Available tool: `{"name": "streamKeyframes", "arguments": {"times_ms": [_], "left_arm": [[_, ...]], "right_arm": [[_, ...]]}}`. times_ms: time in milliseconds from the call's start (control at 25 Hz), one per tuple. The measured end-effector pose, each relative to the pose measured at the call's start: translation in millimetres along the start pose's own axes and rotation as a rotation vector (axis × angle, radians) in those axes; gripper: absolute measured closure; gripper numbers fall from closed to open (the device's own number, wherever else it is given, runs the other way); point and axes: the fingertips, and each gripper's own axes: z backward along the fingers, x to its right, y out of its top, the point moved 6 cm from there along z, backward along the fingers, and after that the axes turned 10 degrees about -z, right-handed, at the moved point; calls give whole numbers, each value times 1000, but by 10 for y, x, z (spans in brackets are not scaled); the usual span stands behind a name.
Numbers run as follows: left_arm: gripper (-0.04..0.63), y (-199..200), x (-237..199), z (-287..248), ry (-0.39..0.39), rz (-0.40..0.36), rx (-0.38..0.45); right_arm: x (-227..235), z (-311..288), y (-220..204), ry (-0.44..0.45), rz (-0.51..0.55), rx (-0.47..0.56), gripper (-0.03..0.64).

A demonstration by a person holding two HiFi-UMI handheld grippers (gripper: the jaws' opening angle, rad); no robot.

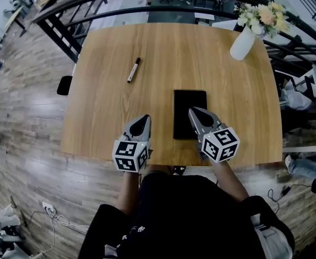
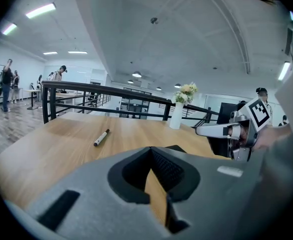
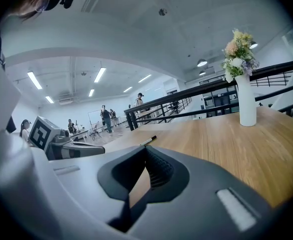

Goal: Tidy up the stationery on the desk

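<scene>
In the head view, the wooden desk [image 1: 101, 117] carries a marker pen [image 1: 134, 70] lying toward its far left, well apart from both grippers. A black notebook [image 1: 193, 101] lies flat near the front edge, and a vase of flowers [image 1: 243, 42] stands at the far right corner. The left gripper [image 1: 145, 118] hangs over bare wood near the front edge with its jaws together and nothing in them. The right gripper [image 1: 193, 113] is over the notebook's near left corner, likewise closed and empty, and I cannot tell whether it touches the cover. Reaching for the pen with the jaws closed would probably only nudge it, and being round it could roll toward the left edge. In the left gripper view, the left gripper [image 2: 151, 150] shows its pads meeting at the tip with only wood behind them, and the pen [image 2: 101, 137] lies ahead and to the left. The right gripper [image 2: 221, 130] sits near on the right, so a wide swing could knock the two together. In the right gripper view, the right gripper [image 3: 146, 150] is pinched narrow and empty, and the vase [image 3: 246, 101] stands tall ahead on the right. A careless sweep that way could likely topple it. The notebook lies flat, so pads may slide on it and push it off the front edge.
</scene>
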Motion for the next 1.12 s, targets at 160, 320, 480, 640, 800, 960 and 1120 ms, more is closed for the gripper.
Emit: {"name": "streamKeyframes", "arguments": {"times_ms": [160, 320, 480, 640, 800, 960, 1120], "left_arm": [[603, 34, -143, 56, 25, -6, 14], [603, 72, -447, 68, 24, -15, 24], [603, 153, -765, 92, 4, -38, 31], [603, 206, -1150, 163, -9, -52, 34], [603, 250, -1504, 198, -13, -58, 49], [603, 224, -1805, 197, -18, -64, 53], [603, 228, -2074, 175, -40, -69, 59]], "right_arm": [[-83, -71, 31, 7, 6, -7, 607], [-239, -310, 82, 1, 1, 1, 607], [-425, -616, 134, -12, -6, 10, 607], [-655, -931, 138, -25, -26, 21, 607], [-797, -1233, 130, -49, -38, 17, 607], [-857, -1492, 124, -92, -41, 10, 607], [-921, -1744, 160, -130, -46, 5, 607]]}}
